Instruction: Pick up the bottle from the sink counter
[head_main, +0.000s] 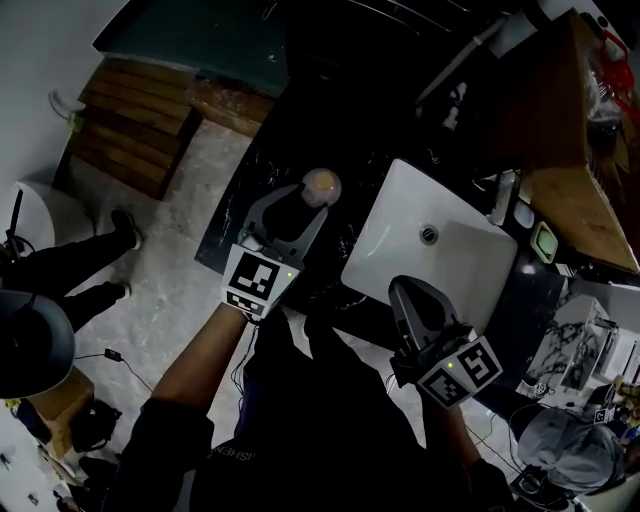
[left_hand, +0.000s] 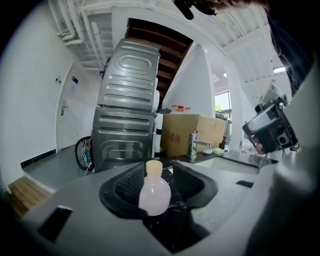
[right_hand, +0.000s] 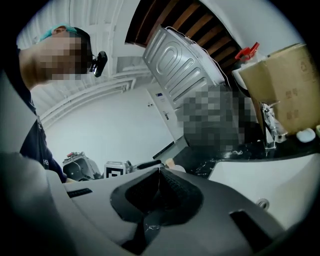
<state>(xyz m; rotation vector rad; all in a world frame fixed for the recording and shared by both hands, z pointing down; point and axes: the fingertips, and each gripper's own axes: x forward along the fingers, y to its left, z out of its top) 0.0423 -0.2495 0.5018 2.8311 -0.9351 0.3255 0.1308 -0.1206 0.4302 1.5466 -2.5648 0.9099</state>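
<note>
A small pale pink bottle with a tan cap stands upright on the black marble counter, left of the white sink. In the head view the bottle shows just past my left gripper's tips. My left gripper is open, its jaws on either side of the bottle; a gap shows at the right pad. The left gripper reaches over the counter. My right gripper is shut and empty. It hangs at the sink's near edge.
A chrome faucet and a cardboard box stand behind the sink. Two stacked grey machines rise beyond the counter. A person's legs are on the floor at the left. Wooden steps lie at the far left.
</note>
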